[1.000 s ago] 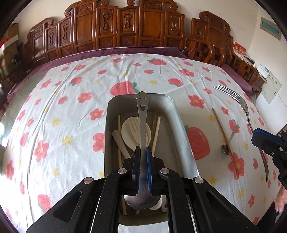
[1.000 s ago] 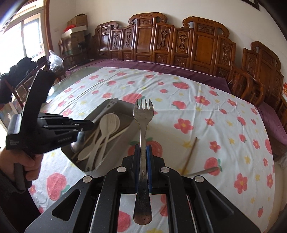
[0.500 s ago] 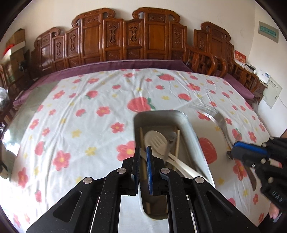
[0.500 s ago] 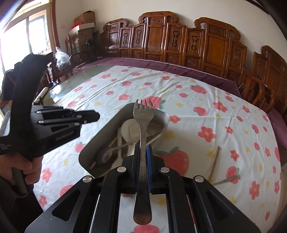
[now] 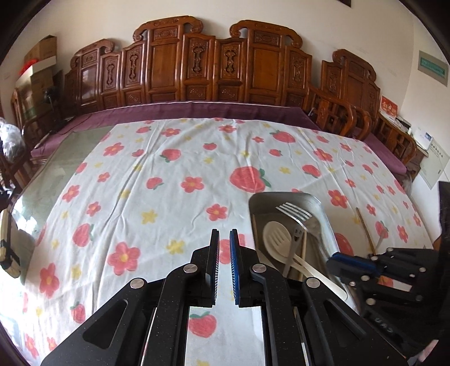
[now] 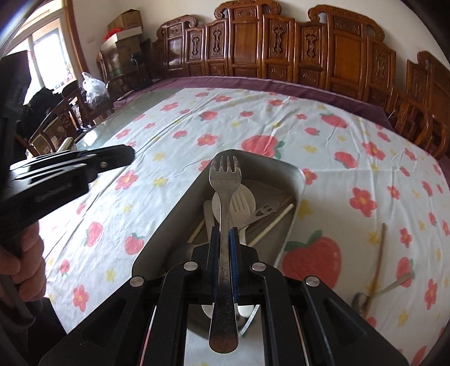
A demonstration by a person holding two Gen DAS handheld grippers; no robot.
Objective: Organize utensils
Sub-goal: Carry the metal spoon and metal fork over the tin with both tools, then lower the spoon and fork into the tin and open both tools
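Carved wooden chairs point(image 5: 213, 70), cardboard boxes point(image 6: 123, 21)

Both wrist cams angled down, close; shared tray point(image 5: 284, 198) point(image 6: 284, 174).

The tray point(image 6: 292, 180) lies ahead of the right fingers point(image 6: 234, 239), spoons point(image 6: 242, 202) inside. A chopstick point(image 6: 378, 259) lies right of it.

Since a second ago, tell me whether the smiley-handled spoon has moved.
Yes. The smiley-handled spoon was clamped in the left tool above the metal tray; now it lies inside the tray beside the white slotted spoon.
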